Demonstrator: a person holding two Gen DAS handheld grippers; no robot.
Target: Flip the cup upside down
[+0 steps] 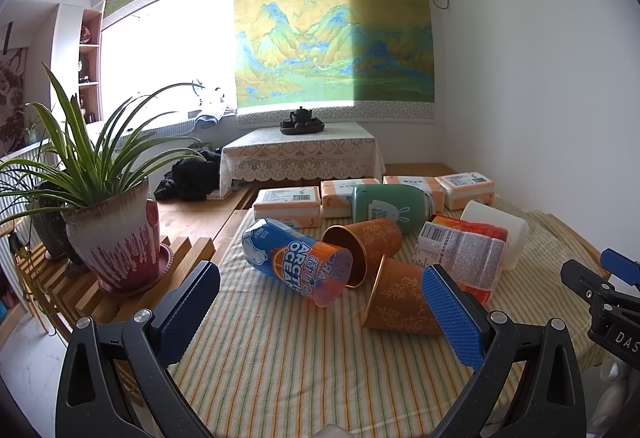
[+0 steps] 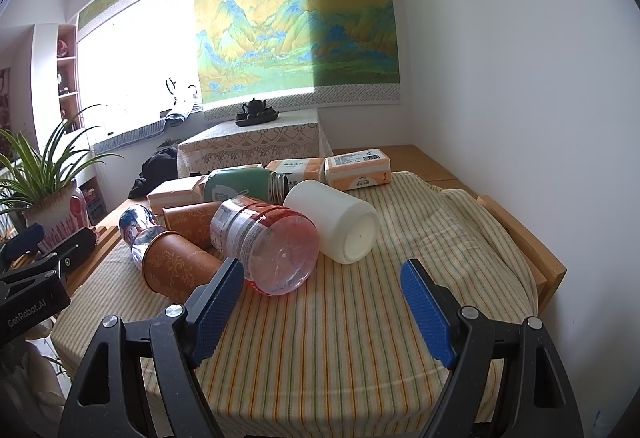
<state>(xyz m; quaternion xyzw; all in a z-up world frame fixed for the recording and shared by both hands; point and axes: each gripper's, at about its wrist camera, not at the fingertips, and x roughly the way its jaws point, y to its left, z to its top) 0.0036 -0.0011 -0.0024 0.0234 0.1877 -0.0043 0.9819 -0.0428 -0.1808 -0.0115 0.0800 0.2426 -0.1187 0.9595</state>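
Note:
Several cups lie on their sides on the striped cloth (image 1: 280, 358). From left to right they are a blue and orange printed cup (image 1: 296, 262), two orange patterned cups (image 1: 368, 242) (image 1: 400, 302), a clear red labelled cup (image 1: 460, 254) and a white cup (image 1: 496, 234). A green cup (image 1: 388, 207) lies behind them. My left gripper (image 1: 320, 272) is open just short of the printed cup and the nearer orange cup. My right gripper (image 2: 322, 268) is open in front of the clear red cup (image 2: 268, 246) and the white cup (image 2: 336, 222), holding nothing.
Several tissue packs (image 1: 288, 197) line the far side of the cloth. A potted plant (image 1: 116, 238) stands on a wooden slat stand at the left. A lace-covered low table (image 1: 300, 153) with a teapot sits beyond. The table's wooden edge (image 2: 532, 238) and a white wall are at the right.

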